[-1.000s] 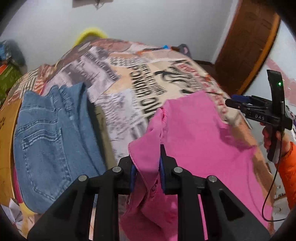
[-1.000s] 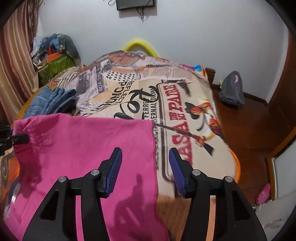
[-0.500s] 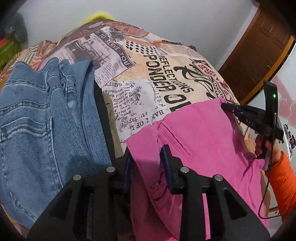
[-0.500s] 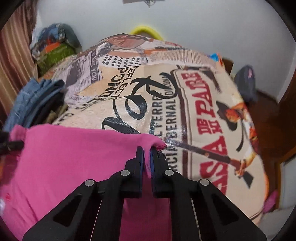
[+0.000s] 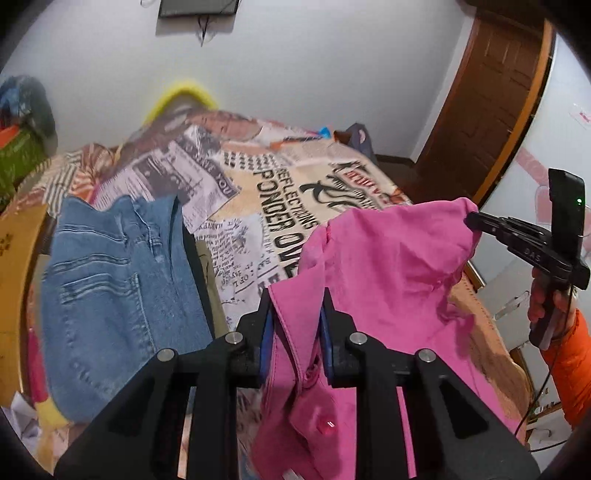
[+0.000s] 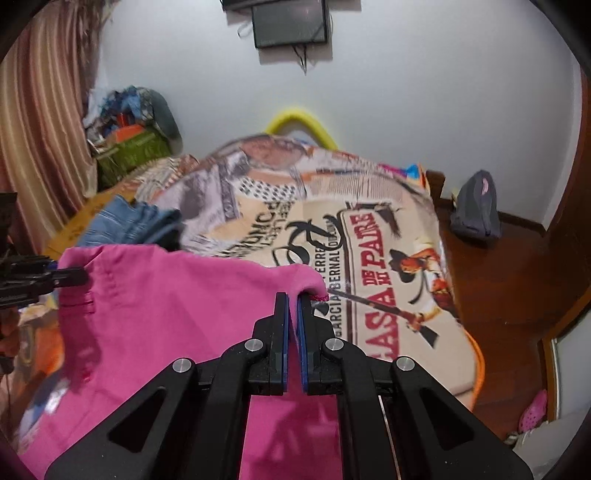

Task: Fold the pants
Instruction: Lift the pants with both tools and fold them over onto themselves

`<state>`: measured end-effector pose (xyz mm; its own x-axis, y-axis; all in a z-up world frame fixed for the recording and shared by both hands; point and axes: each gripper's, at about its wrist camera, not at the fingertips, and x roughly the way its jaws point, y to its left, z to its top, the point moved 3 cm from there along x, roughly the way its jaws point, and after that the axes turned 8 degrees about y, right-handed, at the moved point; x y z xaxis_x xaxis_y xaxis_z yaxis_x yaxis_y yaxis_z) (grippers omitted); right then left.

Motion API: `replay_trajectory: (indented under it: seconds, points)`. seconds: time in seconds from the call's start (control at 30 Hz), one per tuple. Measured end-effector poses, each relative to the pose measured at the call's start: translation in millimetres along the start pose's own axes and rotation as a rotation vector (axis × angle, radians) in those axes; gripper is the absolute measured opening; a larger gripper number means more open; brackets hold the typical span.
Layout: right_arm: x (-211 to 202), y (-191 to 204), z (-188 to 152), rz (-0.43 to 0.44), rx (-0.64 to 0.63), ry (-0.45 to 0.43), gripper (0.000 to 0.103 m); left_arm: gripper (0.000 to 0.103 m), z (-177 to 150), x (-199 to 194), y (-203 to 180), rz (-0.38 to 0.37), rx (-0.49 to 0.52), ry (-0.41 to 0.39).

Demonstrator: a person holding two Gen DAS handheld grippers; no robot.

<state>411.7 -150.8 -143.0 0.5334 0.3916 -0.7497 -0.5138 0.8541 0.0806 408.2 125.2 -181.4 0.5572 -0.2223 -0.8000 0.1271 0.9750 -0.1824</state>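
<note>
Grippers first: the left gripper [image 5: 295,314] has a thick fold of the pink pants [image 5: 388,266] bunched between its blue pads [image 5: 266,332], jaws narrowed onto the cloth, pinching what looks like the waistband end. Across from it, the right gripper [image 6: 292,317] is clamped nearly flat, just a sliver of pink fabric squeezed between the pads right at a corner of the garment, where a bit of hem [image 6: 318,295] pokes out past the tips. From the left wrist view you can see that right gripper's black nose biting the far pink corner, with the person's right hand [image 5: 543,306] wrapped on the handle and an orange sleeve [image 5: 570,369] below it.

Between the two tools the pants hang lifted off the bed, top edge stretched across, the rest of the cloth drooping down toward the near edge of the mattress. A reddish button [image 5: 327,428] shows low on the pink fabric.

Under it all lies the printed bedspread [image 6: 369,258], newspaper-style lettering and a gunman figure. To the left side, blue jeans [image 5: 110,288] lie on the bed, beside the pink pair and apart from it. Farther back: a white wall, a wall-mounted screen [image 6: 290,24], a striped curtain [image 6: 40,129], a wooden door [image 5: 487,103], and a grey bag [image 6: 476,210] on the floor.
</note>
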Motion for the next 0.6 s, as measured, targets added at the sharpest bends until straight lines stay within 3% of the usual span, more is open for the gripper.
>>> replay_trajectory:
  seconds: [0.3, 0.6]
  points:
    - [-89, 11, -35, 0.042, 0.036, -0.074, 0.004, 0.022, -47, -70, -37, 0.031, 0.056, -0.035]
    - [-123, 24, -109, 0.101, 0.138, -0.064, 0.004, 0.022, -113, -105, -70, 0.075, 0.101, -0.005]
